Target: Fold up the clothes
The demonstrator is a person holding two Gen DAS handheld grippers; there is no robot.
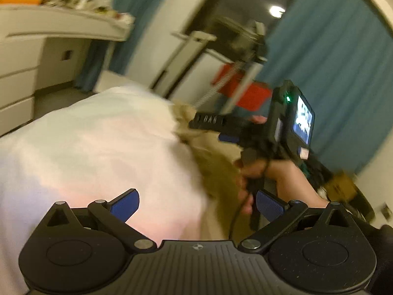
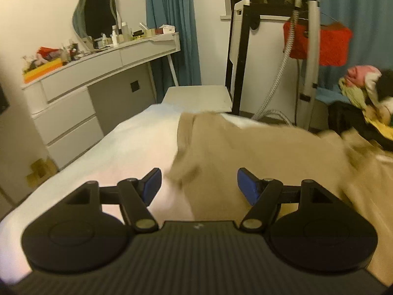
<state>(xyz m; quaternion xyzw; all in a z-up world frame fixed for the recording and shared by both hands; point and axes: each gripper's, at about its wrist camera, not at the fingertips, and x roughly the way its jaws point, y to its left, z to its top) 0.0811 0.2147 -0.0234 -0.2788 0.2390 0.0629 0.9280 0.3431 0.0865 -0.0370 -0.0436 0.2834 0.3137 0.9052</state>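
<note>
Right wrist view: I'm hovering my right claw [image 2: 199, 184], jaws apart, over the beige garment [image 2: 258, 145], apparently on the bed [image 2: 127, 142]; left claw [image 1: 197, 202] is gaping too.

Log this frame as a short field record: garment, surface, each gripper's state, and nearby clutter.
garment: tan garment, rumpled, not folded
surface: white-covered bed
left gripper: open, empty, over the bed
right gripper: open, empty, over the garment's edge
clutter: pile of clothes to the right; red item hanging behind; white dresser to the left
image quality: left wrist view motion-blurred
</note>
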